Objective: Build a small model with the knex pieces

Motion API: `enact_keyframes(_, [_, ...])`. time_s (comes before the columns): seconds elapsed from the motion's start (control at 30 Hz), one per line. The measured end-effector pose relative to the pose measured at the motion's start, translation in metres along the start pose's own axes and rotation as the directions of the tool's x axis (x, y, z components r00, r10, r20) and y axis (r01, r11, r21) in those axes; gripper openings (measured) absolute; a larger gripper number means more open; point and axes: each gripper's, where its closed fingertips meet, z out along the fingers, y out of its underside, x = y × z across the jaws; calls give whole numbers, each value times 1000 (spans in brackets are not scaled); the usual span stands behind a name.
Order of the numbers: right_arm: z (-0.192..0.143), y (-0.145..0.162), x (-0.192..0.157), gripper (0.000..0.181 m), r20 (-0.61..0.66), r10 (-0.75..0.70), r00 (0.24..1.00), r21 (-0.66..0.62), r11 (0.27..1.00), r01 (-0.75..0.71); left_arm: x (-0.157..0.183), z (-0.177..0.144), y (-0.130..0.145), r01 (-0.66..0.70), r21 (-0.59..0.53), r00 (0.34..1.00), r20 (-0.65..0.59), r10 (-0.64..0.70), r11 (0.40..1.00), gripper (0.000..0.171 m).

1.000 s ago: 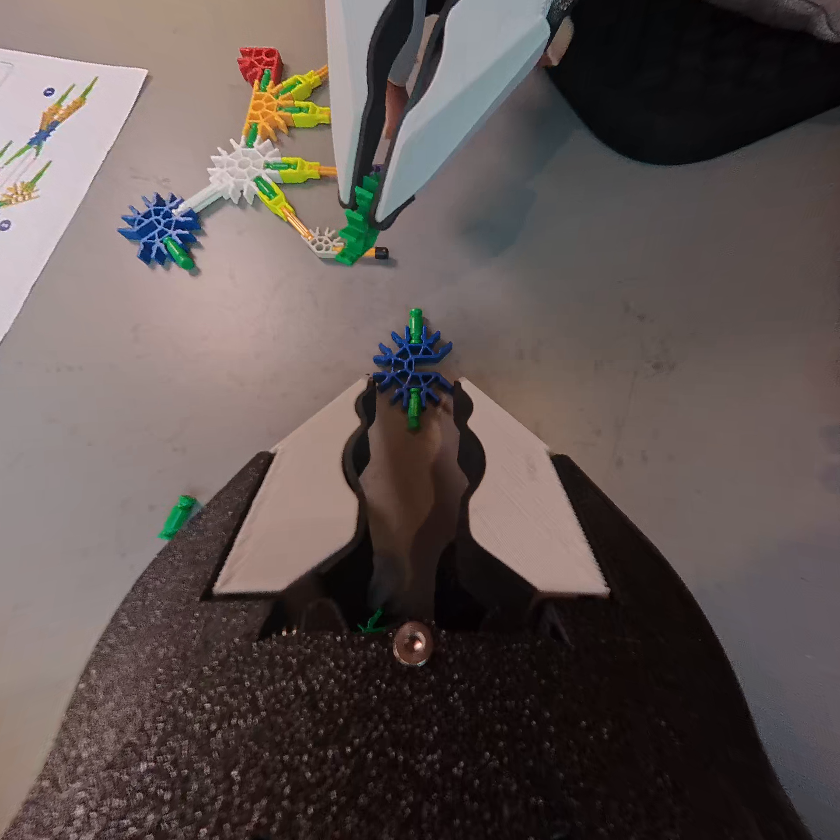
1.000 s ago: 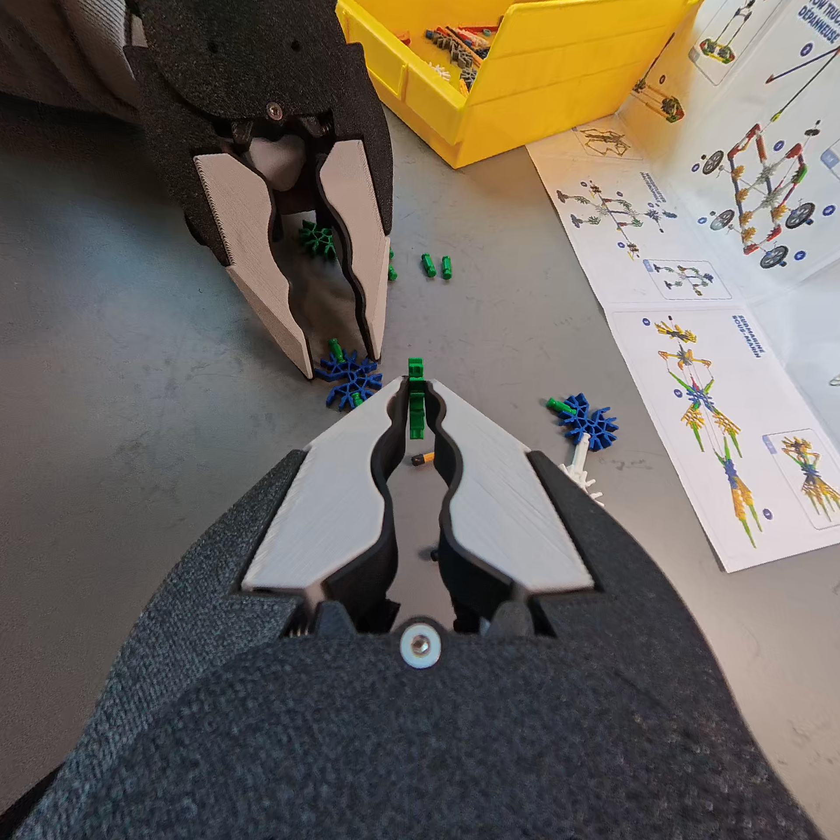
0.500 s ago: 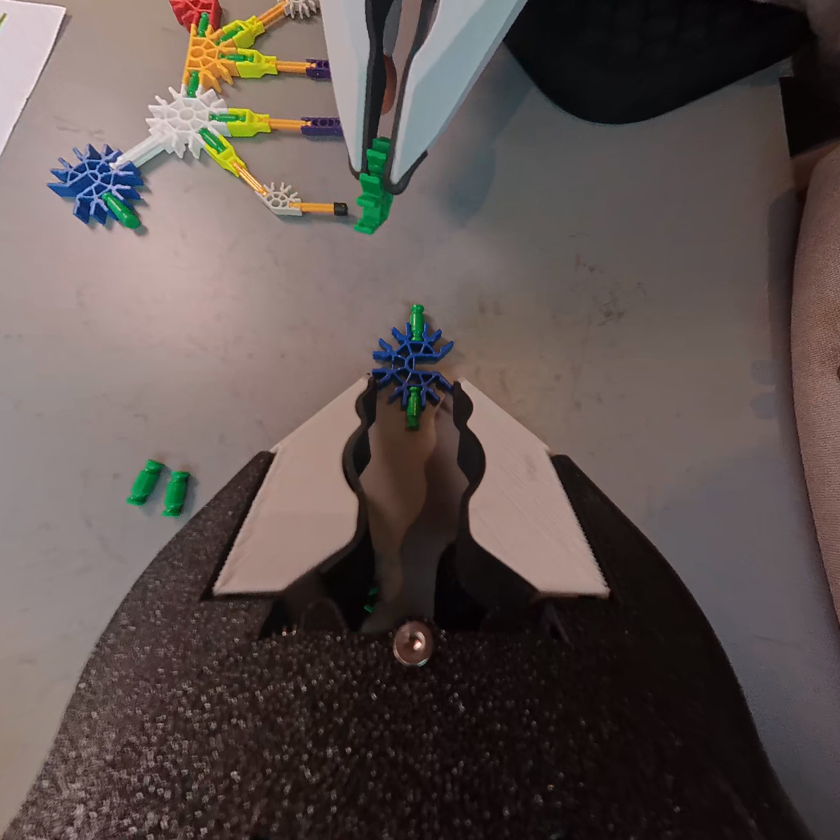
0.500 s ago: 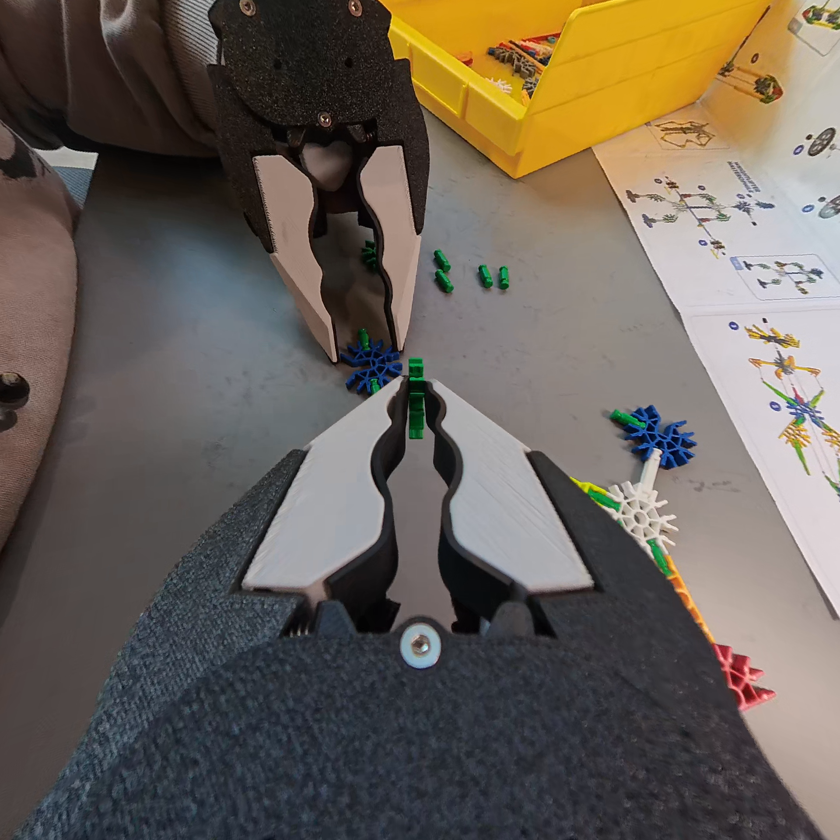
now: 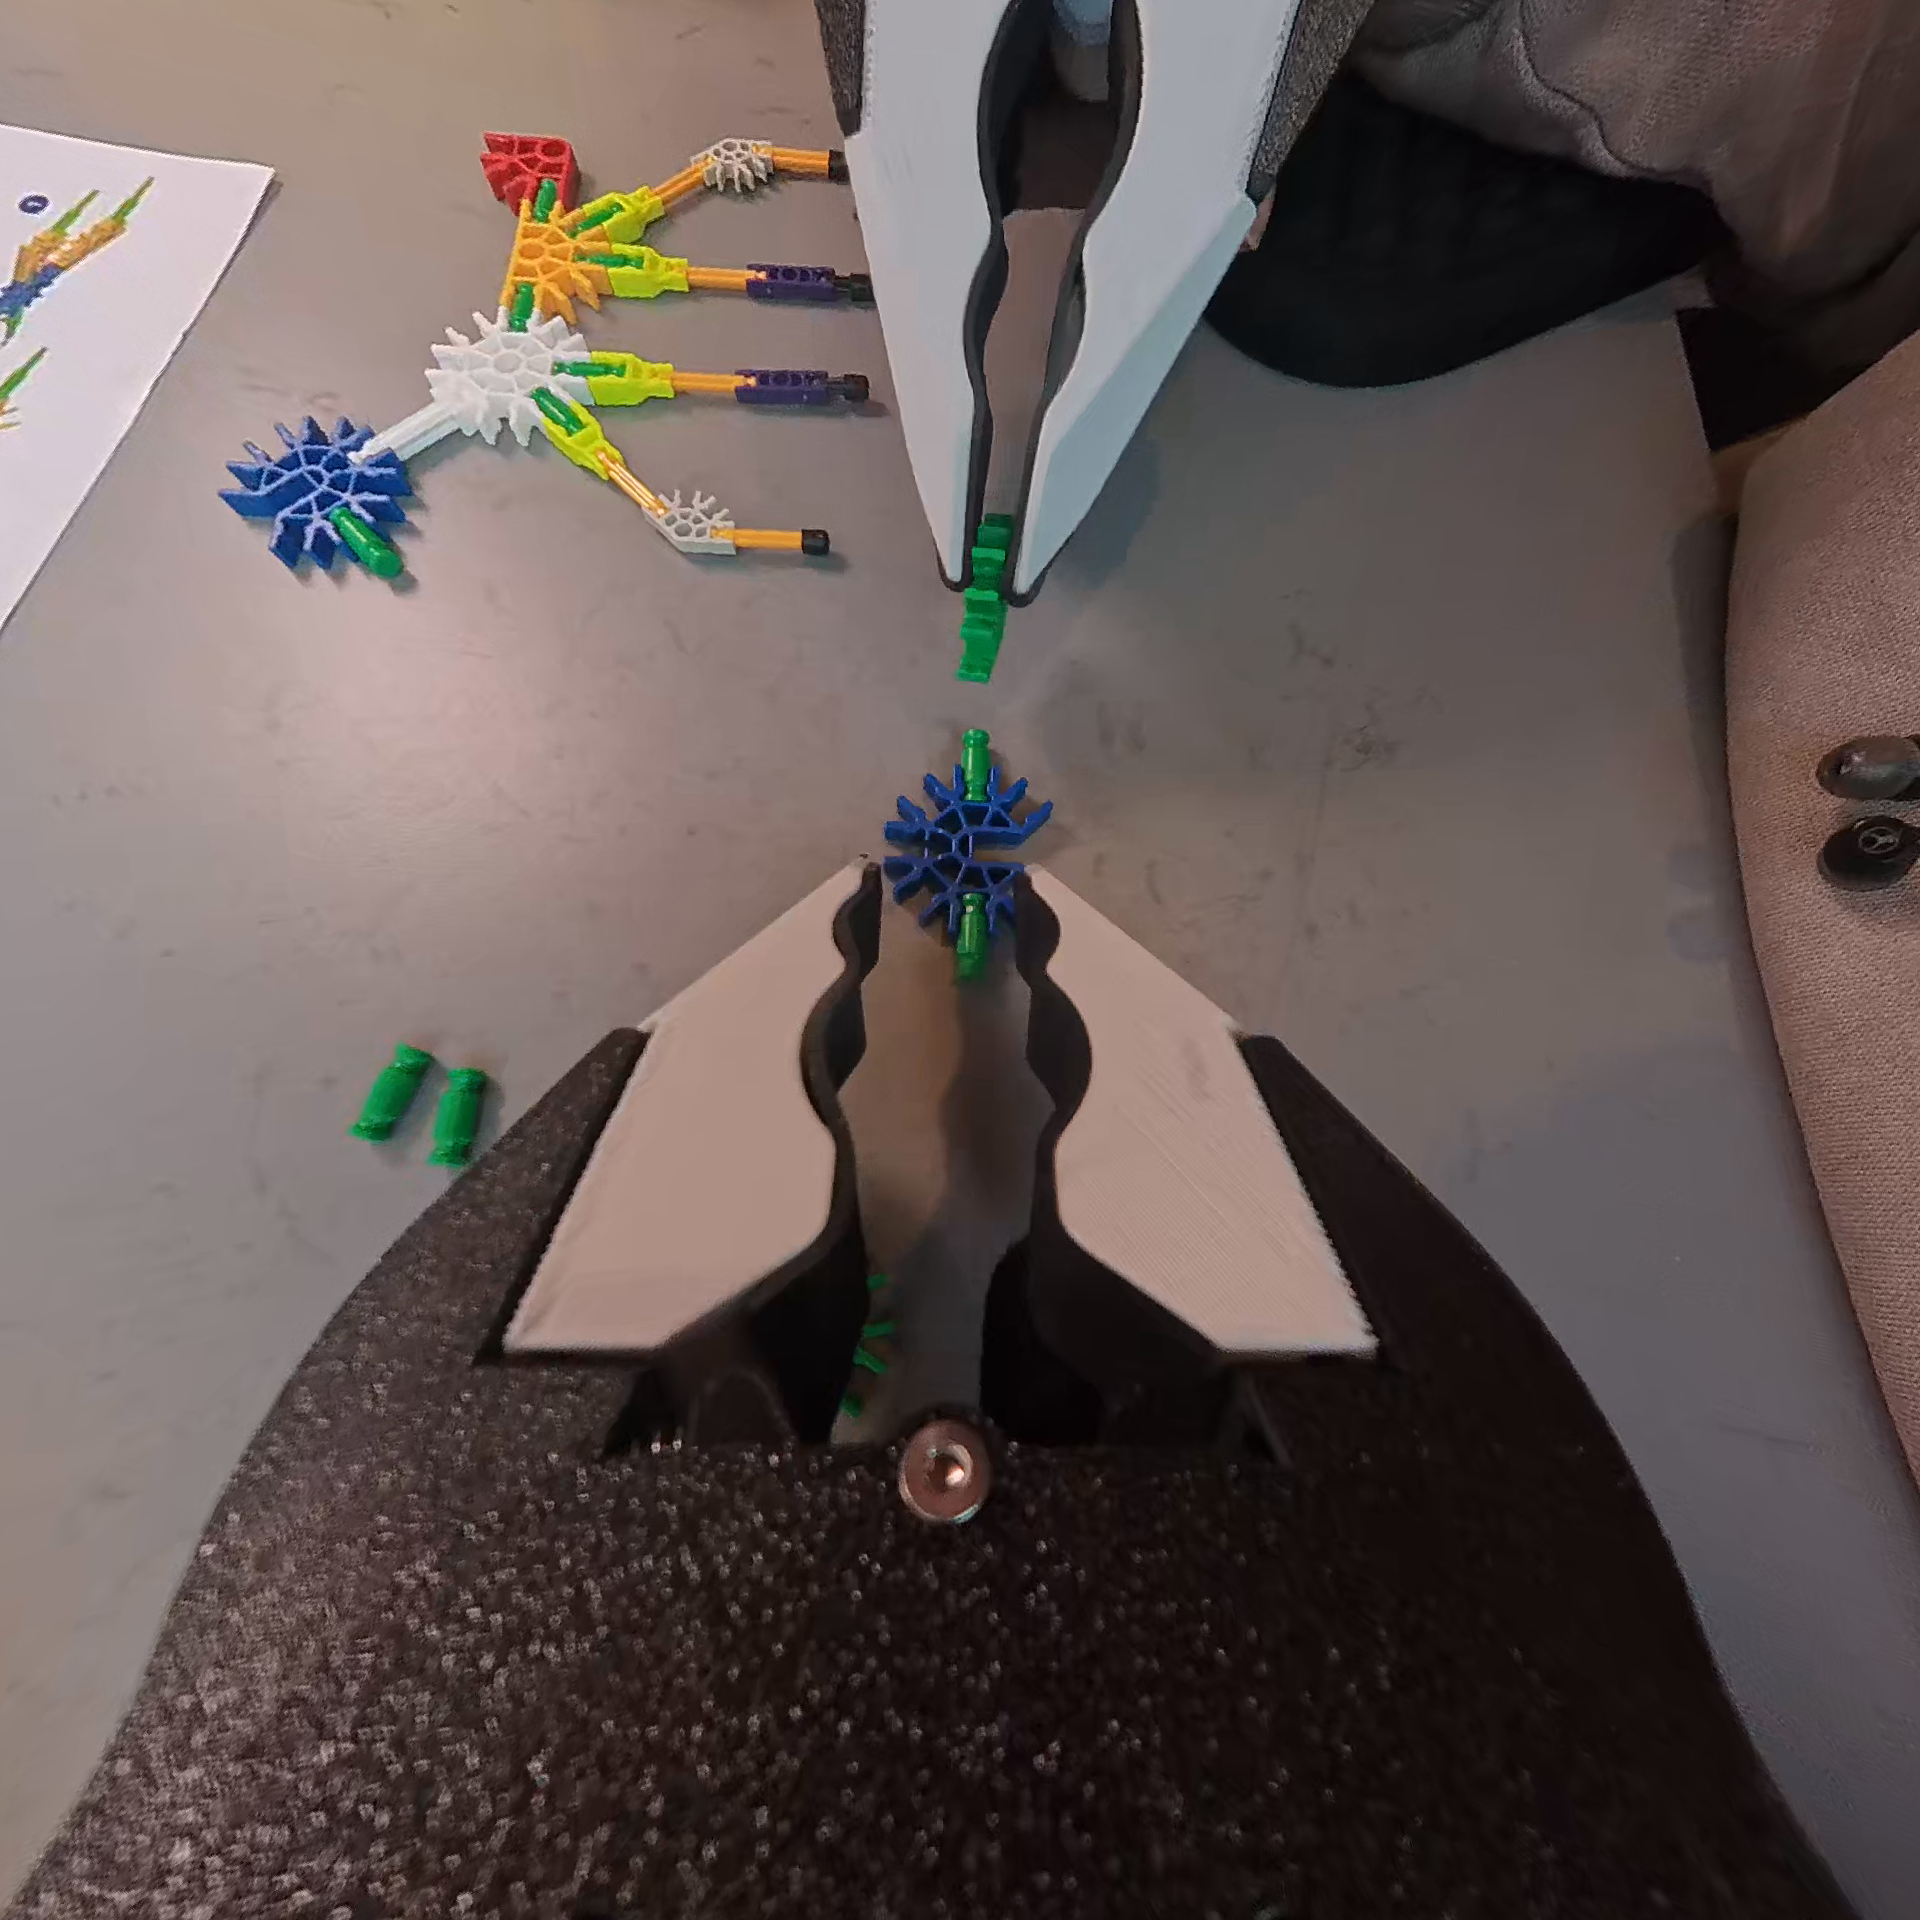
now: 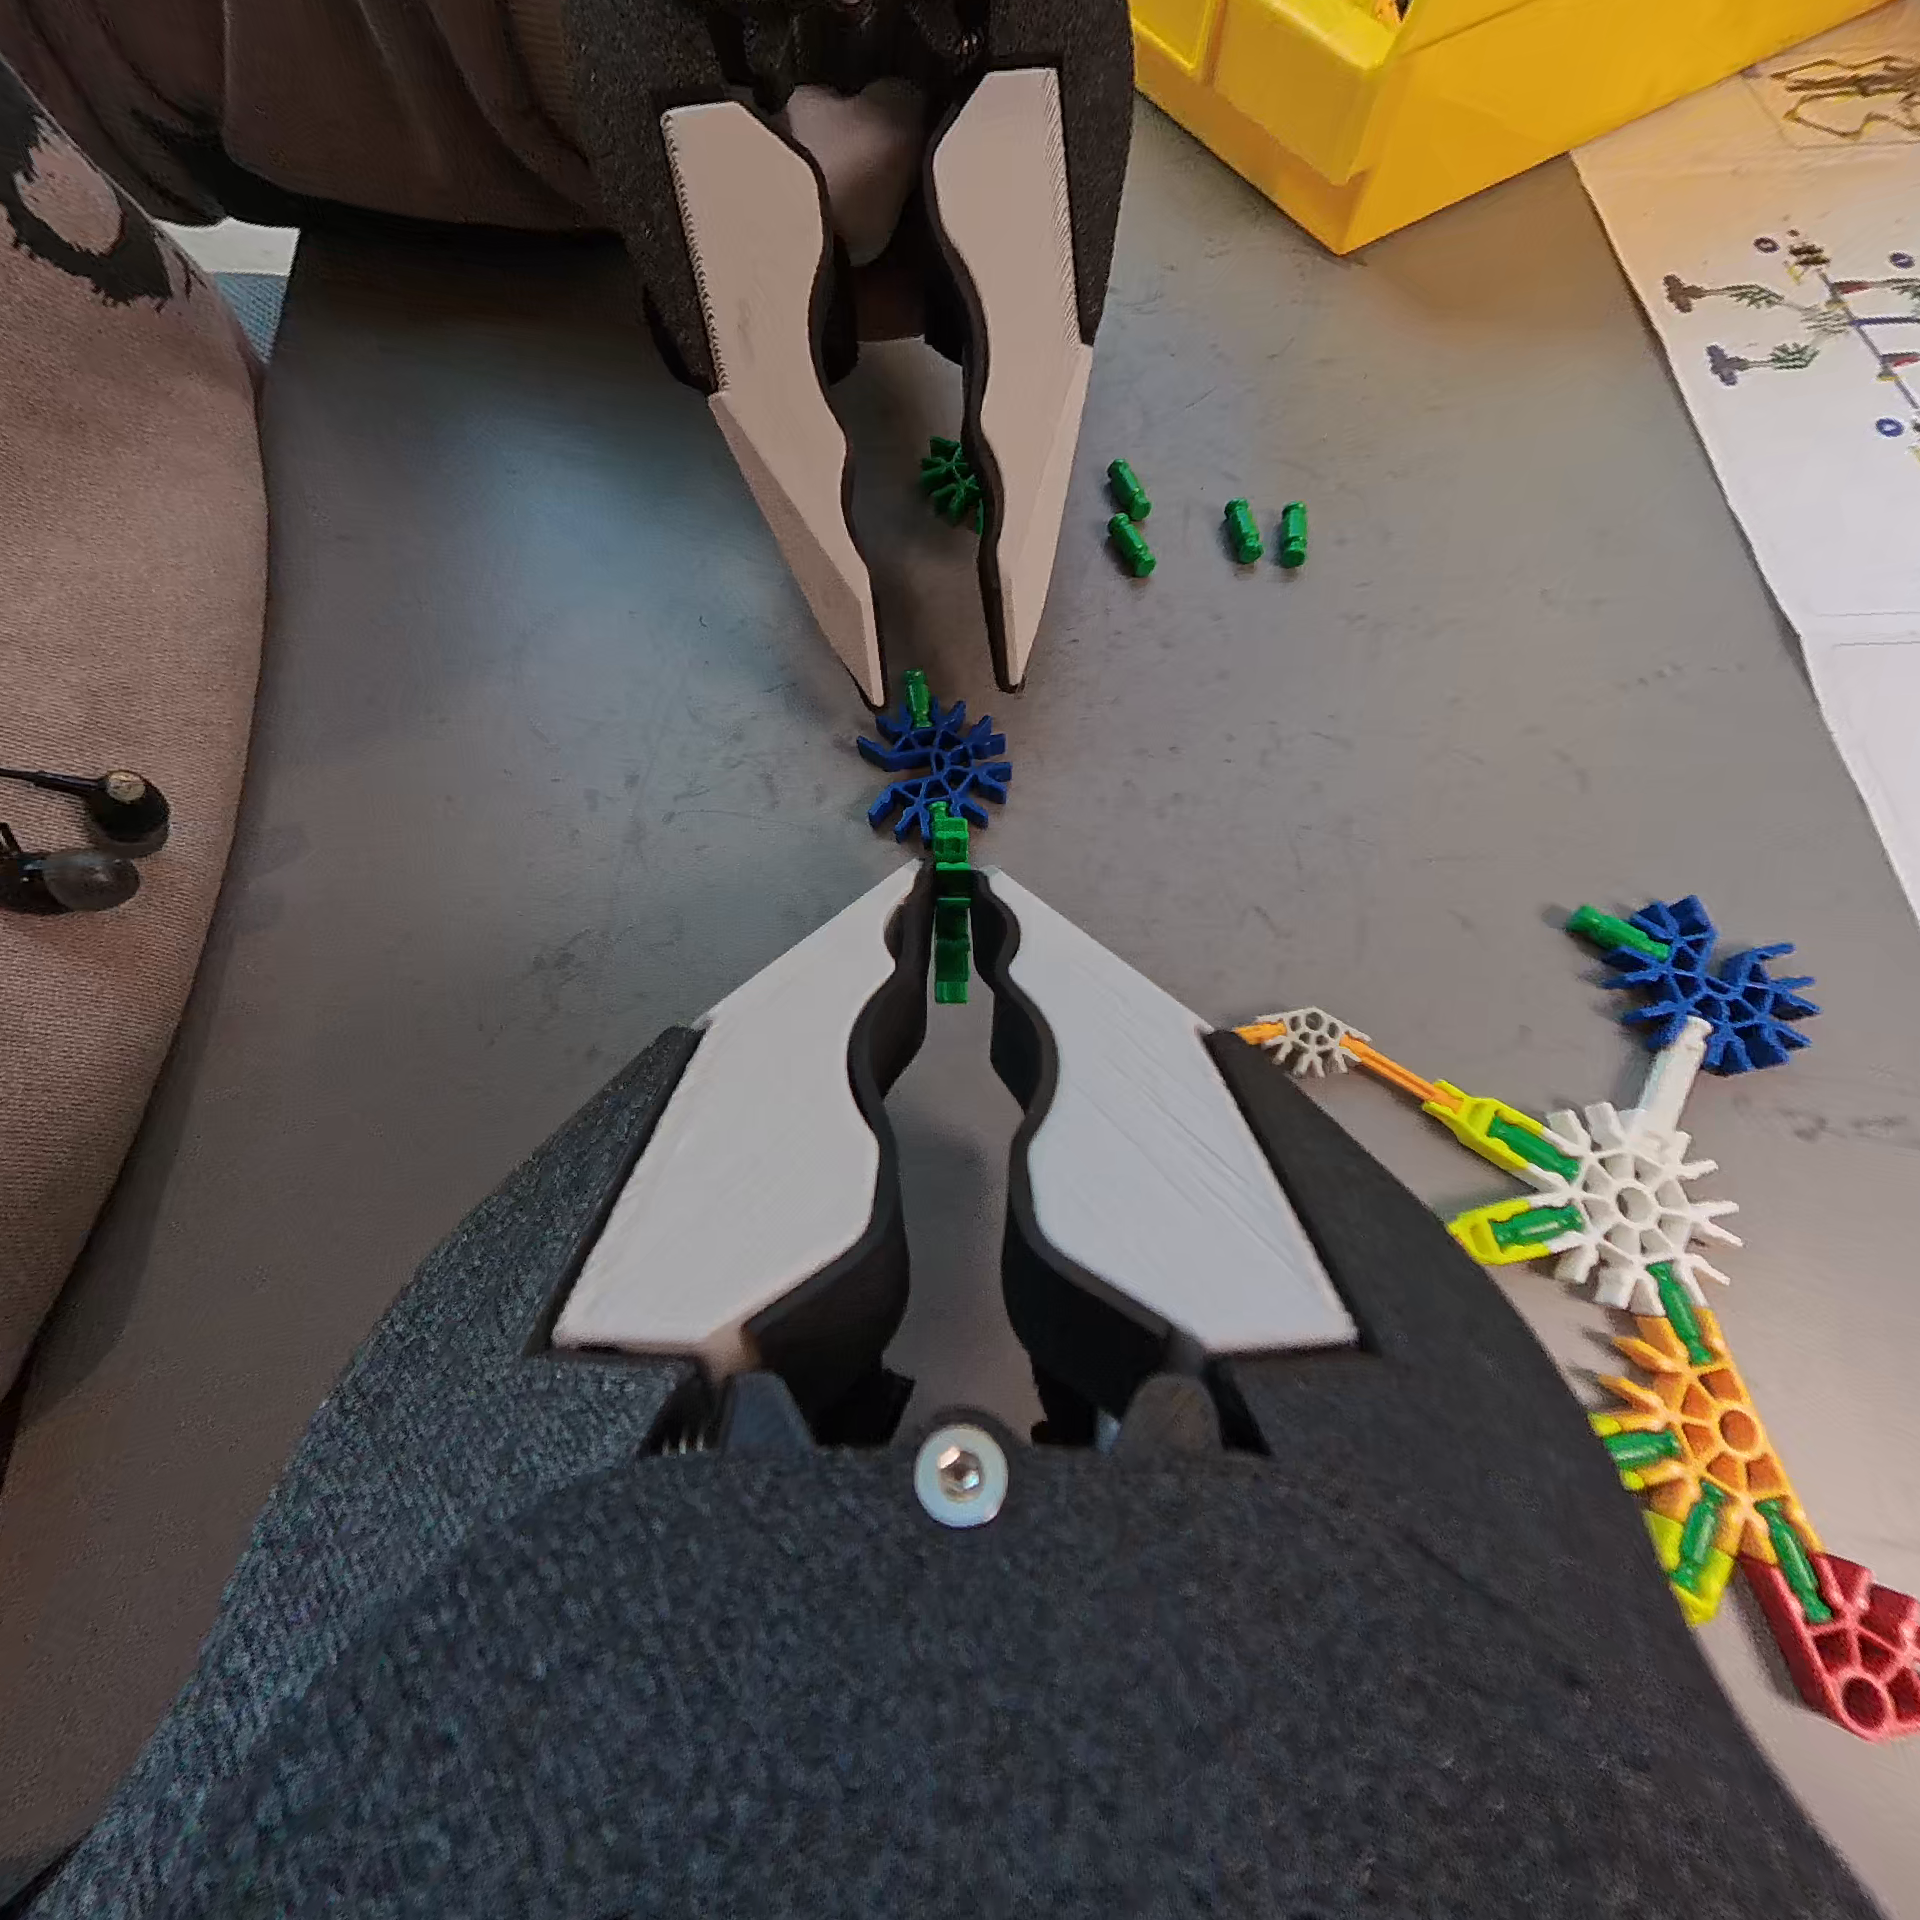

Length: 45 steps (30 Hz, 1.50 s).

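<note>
Left gripper [image 5: 954, 883]: jaws partly apart, its tips on either side of a blue plastic snowflake-shaped connector [image 5: 966, 844] that carries two short green rods; whether the tips actually press it, I cannot tell.
Right gripper [image 6: 954, 871]: jaws closed on a small green notched plastic piece [image 6: 951, 914], whose far end points at the blue connector.
Grey tabletop [image 5: 1351, 727]: the blue connector appears to lie on it, between the two grippers.
Left in the left wrist view: a multicoloured assembly of connectors and rods [image 5: 540, 343]; nearer, two loose green rods [image 5: 421, 1103].
Far right in the right wrist view: yellow plastic bin [image 6: 1455, 114], printed instruction sheet [image 6: 1787, 343].
</note>
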Motion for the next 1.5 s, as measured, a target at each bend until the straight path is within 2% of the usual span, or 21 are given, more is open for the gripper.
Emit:
enact_keyframes(0.23, [10, -4, -12, 5, 102, 20, 995, -19, 1000, -18, 10, 9, -17, -2, 56, 1000, -17, 3, 998, 20])
enact_keyframes(0.4, [12, -13, -15, 5, 135, 28, 990, 18, 999, -31, 19, 14, -19, 27, 51, 998, -58, -24, 998, 6])
enact_keyframes(0.57, [6, -21, -7, 7, 105, 55, 993, 84, 994, -64, 15, 10, -28, 164, 109, 982, -110, -152, 980, 5])
enact_keyframes(0.63, [3, -26, 3, 12, 45, 43, 998, 123, 991, -48, 11, 6, -33, 282, 139, 952, -166, -258, 949, 5])
enact_keyframes(0.73, [-5, -36, 17, 29, -88, -35, 996, 175, 983, 50, 4, -1, -37, 478, 158, 863, -269, -428, 864, 5])
enact_keyframes(0.83, [-8, -40, 13, 43, -181, -201, 963, 152, 961, 229, -2, -8, -40, 598, 161, 779, -347, -522, 785, 5])
enact_keyframes(0.9, [-4, -38, 12, 49, -228, -291, 929, 94, 943, 318, -3, -8, -39, 634, 142, 746, -370, -554, 760, 5])
enact_keyframes(0.97, [2, -35, 14, 47, -272, -370, 888, 29, 919, 392, -2, -6, -38, 659, 122, 720, -385, -577, 742, 5])
enact_keyframes(1.03, [4, -35, 14, 35, -292, -419, 860, 9, 898, 441, 0, -5, -39, 678, 112, 699, -405, -590, 727, 5])
enact_keyframes(1.13, [7, -33, 14, 26, -281, -422, 862, -2, 898, 439, 2, -5, -42, 699, 108, 673, -433, -600, 706, 5])
enact_keyframes(1.23, [7, -30, 11, 23, -219, -363, 906, 18, 927, 376, 3, -5, -42, 677, 110, 694, -424, -582, 728, 6])
enact_keyframes(1.27, [6, -29, 10, 23, -184, -328, 926, 34, 940, 340, 3, -7, -42, 647, 122, 724, -407, -557, 753, 7])
enact_keyframes(1.33, [9, -18, 5, 23, -66, -256, 965, 14, 966, 257, -6, -11, -37, 531, 152, 830, -290, -475, 834, 22])
enact_keyframes(1.4, [12, -7, 7, 23, -8, -213, 977, -40, 976, 212, -13, -12, -24, 354, 116, 931, -132, -339, 928, 25])
enact_keyframes(1.5, [19, 4, 7, 23, 66, -198, 978, -138, 969, 206, -11, -2, 0, 194, -8, 981, -11, -194, 981, 33])
